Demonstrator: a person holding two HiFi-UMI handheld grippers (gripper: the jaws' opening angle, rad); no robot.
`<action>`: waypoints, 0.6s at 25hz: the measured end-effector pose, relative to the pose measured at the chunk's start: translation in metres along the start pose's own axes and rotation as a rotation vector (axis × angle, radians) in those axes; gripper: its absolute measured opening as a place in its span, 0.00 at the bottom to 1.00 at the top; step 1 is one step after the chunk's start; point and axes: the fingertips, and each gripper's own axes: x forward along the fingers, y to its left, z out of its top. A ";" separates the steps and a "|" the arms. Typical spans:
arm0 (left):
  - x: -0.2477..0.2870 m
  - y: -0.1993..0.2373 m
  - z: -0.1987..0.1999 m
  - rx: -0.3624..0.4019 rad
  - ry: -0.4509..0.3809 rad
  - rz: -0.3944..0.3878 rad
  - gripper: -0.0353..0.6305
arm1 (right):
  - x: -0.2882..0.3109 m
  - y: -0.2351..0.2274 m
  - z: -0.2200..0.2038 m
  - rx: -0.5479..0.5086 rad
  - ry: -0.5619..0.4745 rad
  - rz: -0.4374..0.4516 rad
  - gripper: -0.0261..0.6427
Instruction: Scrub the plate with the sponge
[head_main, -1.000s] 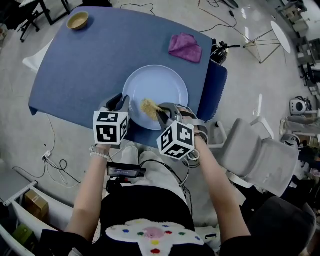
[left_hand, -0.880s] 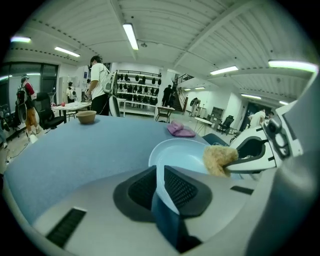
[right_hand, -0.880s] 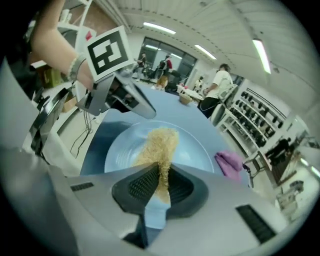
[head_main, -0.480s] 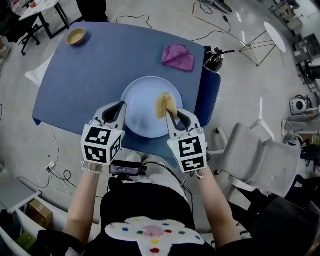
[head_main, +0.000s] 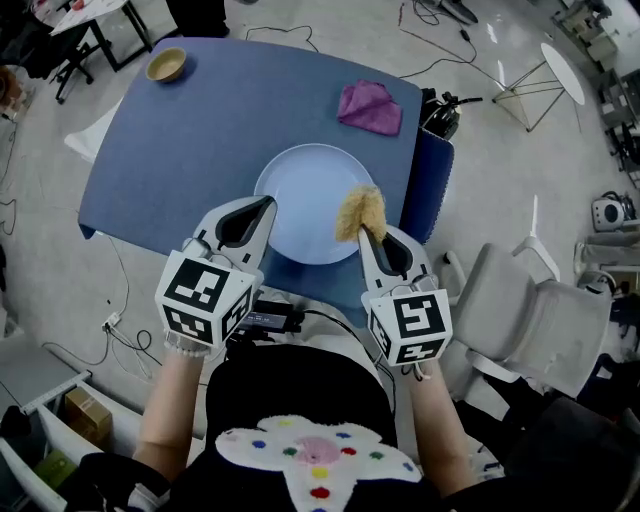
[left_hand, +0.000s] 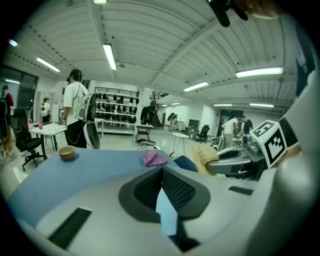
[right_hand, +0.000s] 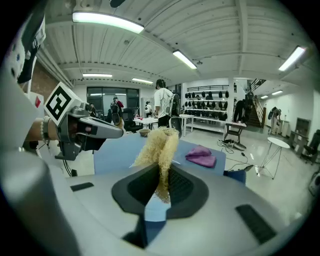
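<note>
While over plate's (head_main: 305, 195) right rim, pinched sponge (head_main: 360, 212) in right gripper (head_main: 366, 233).
Pressed left gripper (head_main: 265, 206) together, empty, at left rim.

A blue table (head_main: 170, 130) stands on a pale glossy floor (head_main: 480, 200); a grey office chair (head_main: 530, 320) sits lower right. Long strip lights (left_hand: 109, 56) line the ribbed white ceiling (left_hand: 165, 45).
</note>
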 end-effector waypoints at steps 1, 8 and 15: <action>-0.001 -0.003 0.000 -0.007 -0.002 -0.008 0.07 | -0.003 0.000 0.001 0.013 -0.005 0.000 0.10; -0.009 -0.012 -0.006 0.004 0.003 -0.011 0.07 | -0.018 -0.002 0.008 0.068 -0.035 -0.015 0.10; -0.012 -0.010 -0.012 0.018 0.011 0.003 0.07 | -0.018 -0.006 0.008 0.076 -0.052 -0.051 0.10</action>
